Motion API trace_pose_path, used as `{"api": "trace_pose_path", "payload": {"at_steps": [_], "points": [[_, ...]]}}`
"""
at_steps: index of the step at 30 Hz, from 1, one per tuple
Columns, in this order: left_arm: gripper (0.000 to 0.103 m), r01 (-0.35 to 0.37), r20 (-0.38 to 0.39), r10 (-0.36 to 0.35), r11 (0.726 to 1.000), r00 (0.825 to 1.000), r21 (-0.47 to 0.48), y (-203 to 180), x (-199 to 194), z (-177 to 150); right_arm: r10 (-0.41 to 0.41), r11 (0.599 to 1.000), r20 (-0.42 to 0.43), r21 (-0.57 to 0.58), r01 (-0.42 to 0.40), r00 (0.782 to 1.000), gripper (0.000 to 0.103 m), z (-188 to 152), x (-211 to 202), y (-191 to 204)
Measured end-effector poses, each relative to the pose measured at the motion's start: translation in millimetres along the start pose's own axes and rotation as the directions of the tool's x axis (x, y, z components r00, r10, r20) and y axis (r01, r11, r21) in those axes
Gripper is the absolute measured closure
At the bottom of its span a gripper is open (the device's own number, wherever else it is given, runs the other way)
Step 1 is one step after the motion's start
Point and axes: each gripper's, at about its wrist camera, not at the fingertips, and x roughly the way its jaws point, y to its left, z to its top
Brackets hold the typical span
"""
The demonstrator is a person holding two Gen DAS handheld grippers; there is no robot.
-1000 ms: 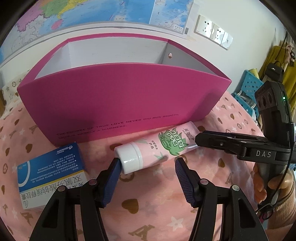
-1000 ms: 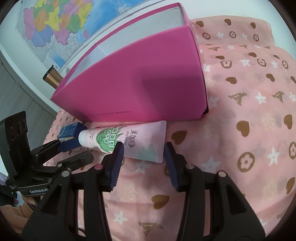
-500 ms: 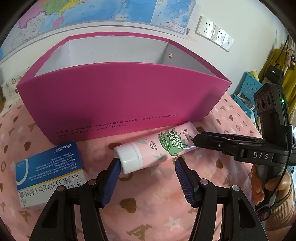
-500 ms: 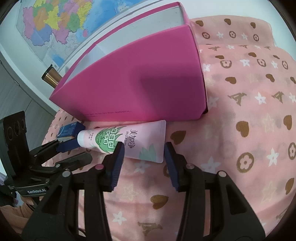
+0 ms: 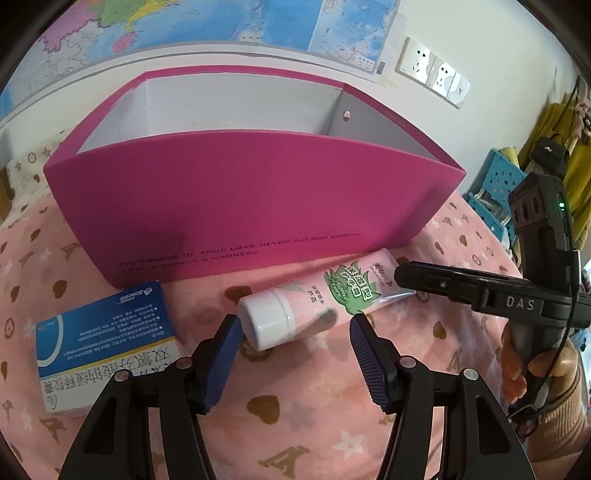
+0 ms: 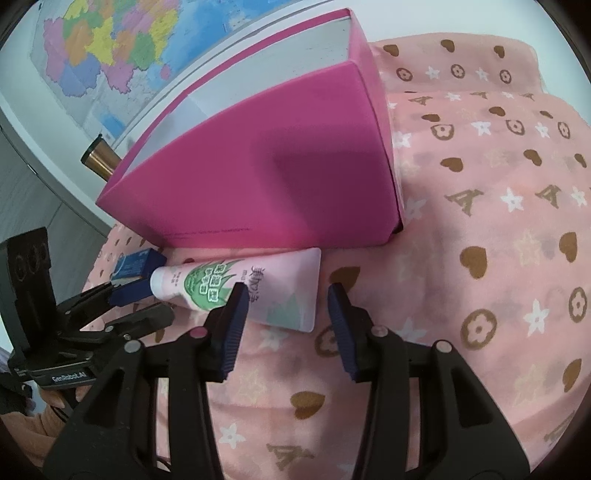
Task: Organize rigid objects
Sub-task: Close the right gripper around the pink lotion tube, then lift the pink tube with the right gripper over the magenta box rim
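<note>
A pink tube with a white cap [image 5: 317,299] lies on the pink cloth in front of an open magenta box [image 5: 251,206]. My left gripper [image 5: 295,328] is open, its jaws either side of the capped end, not closed on it. My right gripper [image 6: 284,299] is open at the tube's flat end [image 6: 288,291]; the left finger overlaps it. It shows in the left wrist view [image 5: 410,277] at the tube's tail. A blue and white medicine carton [image 5: 103,343] lies to the left of the tube. The box's floor is hidden.
The magenta box [image 6: 266,184] stands against a wall with a map [image 5: 184,26] and sockets [image 5: 432,77]. A brass cylinder [image 6: 101,157] pokes out behind the box. A blue crate [image 5: 495,192] sits at the far right. The cloth [image 6: 498,221] spreads right of the box.
The left wrist view has risen slightly, showing more of the box's inside. The tube and carton have not moved. Both grippers stay open around the tube's ends.
</note>
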Motion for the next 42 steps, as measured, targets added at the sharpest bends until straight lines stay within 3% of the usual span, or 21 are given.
{"api": "trace_pose_path", "payload": {"at_steps": [9,15,42], "points": [[0.044,0.019,-0.012,-0.019,1.000,1.000,-0.006,-4.4,0.5,-1.6,-0.009,0.998,-0.008,-0.055,0.009,1.000,0.055,3.7,8.0,5.9],[0.044,0.024,-0.003,-0.024,1.000,1.000,0.003,-9.2,-4.6,-2.5,-0.004,0.998,0.031,-0.066,0.006,1.000,0.055,1.8,-6.5,10.6],[0.042,0.067,0.147,-0.080,0.993,0.986,0.093,-45.6,-60.3,22.8,-0.027,0.991,0.180,-0.124,0.050,0.983,0.056,3.8,-78.2,35.2]]}}
